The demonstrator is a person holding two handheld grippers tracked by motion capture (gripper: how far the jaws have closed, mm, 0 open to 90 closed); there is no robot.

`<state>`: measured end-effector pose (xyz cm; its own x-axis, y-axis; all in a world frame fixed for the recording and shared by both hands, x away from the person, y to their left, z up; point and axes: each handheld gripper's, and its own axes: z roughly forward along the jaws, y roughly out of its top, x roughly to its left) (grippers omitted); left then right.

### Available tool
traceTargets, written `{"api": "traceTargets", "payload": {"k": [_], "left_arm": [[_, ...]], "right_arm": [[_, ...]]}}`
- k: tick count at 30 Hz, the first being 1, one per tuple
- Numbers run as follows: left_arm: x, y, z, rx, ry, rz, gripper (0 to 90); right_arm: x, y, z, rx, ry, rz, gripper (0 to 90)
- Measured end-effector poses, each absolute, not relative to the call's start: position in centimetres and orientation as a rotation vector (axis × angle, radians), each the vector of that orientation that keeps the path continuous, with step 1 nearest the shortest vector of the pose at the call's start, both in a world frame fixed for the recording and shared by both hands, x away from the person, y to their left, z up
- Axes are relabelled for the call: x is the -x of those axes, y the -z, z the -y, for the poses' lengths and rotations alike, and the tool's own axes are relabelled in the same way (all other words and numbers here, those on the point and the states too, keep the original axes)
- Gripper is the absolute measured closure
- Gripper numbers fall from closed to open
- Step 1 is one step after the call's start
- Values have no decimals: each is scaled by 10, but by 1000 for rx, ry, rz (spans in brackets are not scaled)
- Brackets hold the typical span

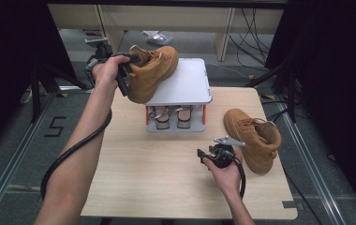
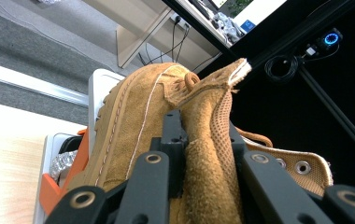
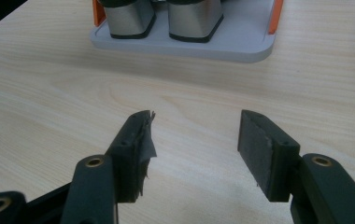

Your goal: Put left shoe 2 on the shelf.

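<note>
A tan suede boot (image 1: 150,72) hangs tilted over the left edge of the grey rack's top shelf (image 1: 188,82), toe toward the shelf. My left gripper (image 1: 127,70) is shut on its heel collar. In the left gripper view the two black jaws clamp the collar flap of the boot (image 2: 133,116) between them, at my left gripper (image 2: 203,130). A second tan boot (image 1: 253,138) lies on the table at the right. My right gripper (image 1: 211,149) hovers just left of it, open, with nothing between the jaws of my right gripper (image 3: 196,135).
The rack's lower shelf (image 3: 185,44) holds a pair of silver shoes (image 1: 171,117), with orange posts at the sides. The wooden table (image 1: 166,178) spreads in front of the rack. Cables trail from both grippers. Dark frames and floor rails flank the table.
</note>
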<state>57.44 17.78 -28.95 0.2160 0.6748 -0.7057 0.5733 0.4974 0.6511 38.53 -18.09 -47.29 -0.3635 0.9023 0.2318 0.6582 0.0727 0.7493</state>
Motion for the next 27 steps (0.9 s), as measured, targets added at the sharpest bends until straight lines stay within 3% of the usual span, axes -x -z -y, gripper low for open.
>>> {"api": "traceTargets", "payload": {"k": [15,23,27], "left_arm": [[-581,291,-175,-1165,-120,-1417,678],[-580,290,-178,-1149,-130,-1380,488],[-575,286,-181,-1144,-159,-1363,445]], "right_arm": [[-386,475,181,-1557,-1175,-2061,453],[-386,477,177,-1579,-1162,-2077,443],[-385,477,176,-1578,-1180,-2086,439]]}}
